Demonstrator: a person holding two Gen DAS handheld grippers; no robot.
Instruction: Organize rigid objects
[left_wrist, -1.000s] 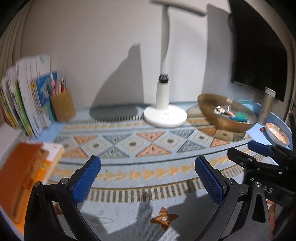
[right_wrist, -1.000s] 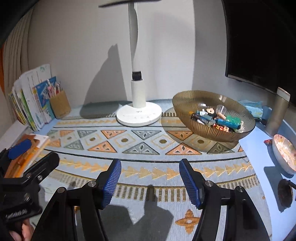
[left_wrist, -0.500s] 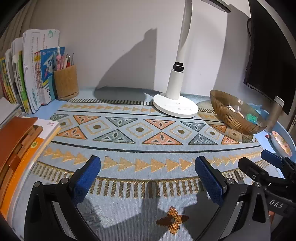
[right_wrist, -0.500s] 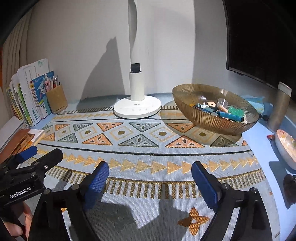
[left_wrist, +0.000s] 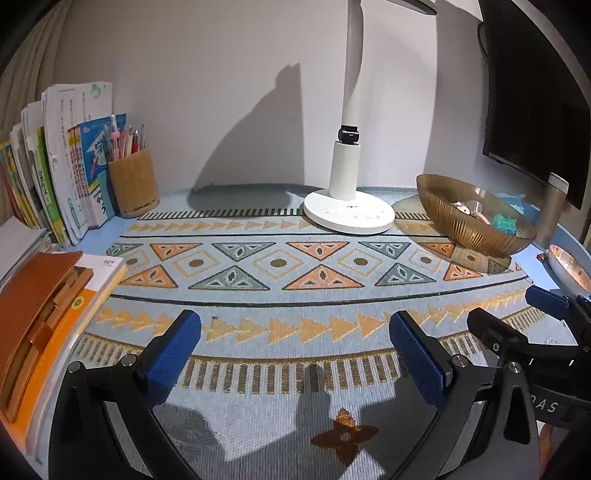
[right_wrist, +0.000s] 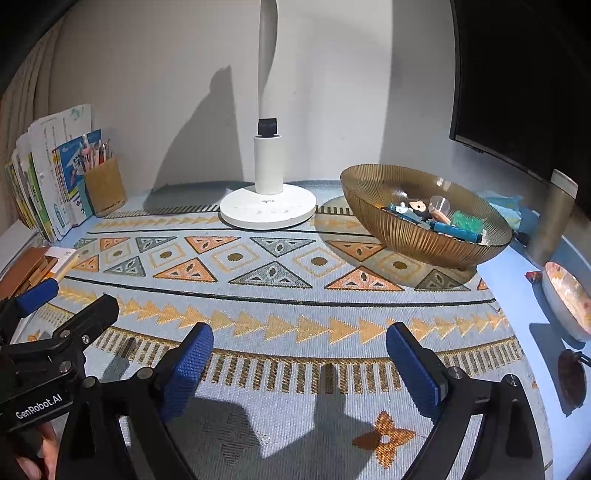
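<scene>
An amber ribbed bowl (right_wrist: 399, 229) (left_wrist: 454, 225) stands at the back right of the patterned mat and holds several small items, among them pens and a green piece. My right gripper (right_wrist: 299, 339) hovers over the mat's near edge. Its jaws are opening, and nothing is between its blue pads (right_wrist: 184, 373). My left gripper (left_wrist: 295, 332) is open and empty beside it, over the same near strip of mat. Each gripper shows at the edge of the other's view: the right gripper (left_wrist: 515, 314) and the left gripper (right_wrist: 70, 301), with a hand under it.
A white lamp base (right_wrist: 267, 212) stands at the back centre. A wooden pen holder (left_wrist: 133, 184) and upright books (left_wrist: 62, 166) are at the back left. An orange notebook stack (left_wrist: 33, 317) lies at the left edge. A small dish (right_wrist: 569, 299) and a tall cylinder (right_wrist: 554, 221) are on the right.
The right gripper's jaws have spread much wider. The left wrist view has lost its blur and steadied, and the lamp and bowl sit a little further right in it.
</scene>
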